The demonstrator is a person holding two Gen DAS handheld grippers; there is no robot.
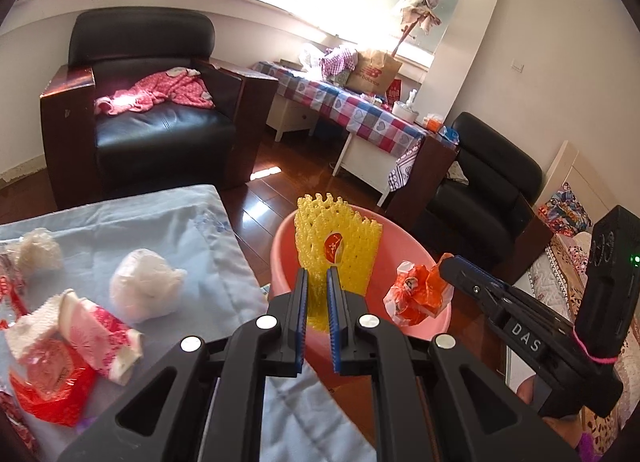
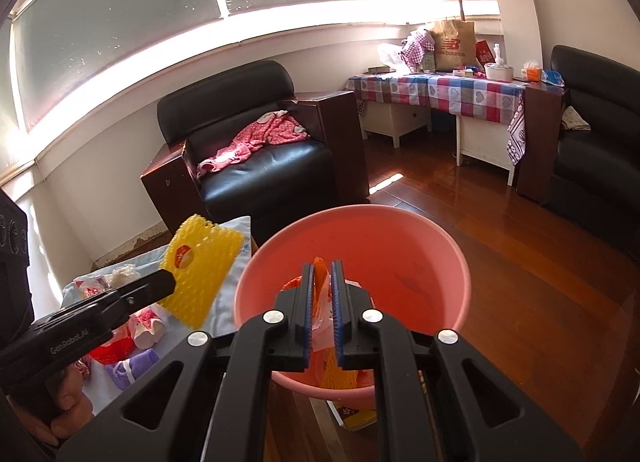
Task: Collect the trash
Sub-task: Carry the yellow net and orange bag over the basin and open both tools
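Two pieces of trash are gripped over my pink basin: the left gripper clenches a yellow foam net near the rim, and the right gripper pinches an orange wrapper above the bowl. If I release now, the light net may catch the rim and tumble outside.

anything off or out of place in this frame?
Nothing spilled or broken. Left gripper holds a yellow foam net and right gripper an orange wrapper, both over the pink basin. Crumpled wrappers and tissue litter the blue cloth.
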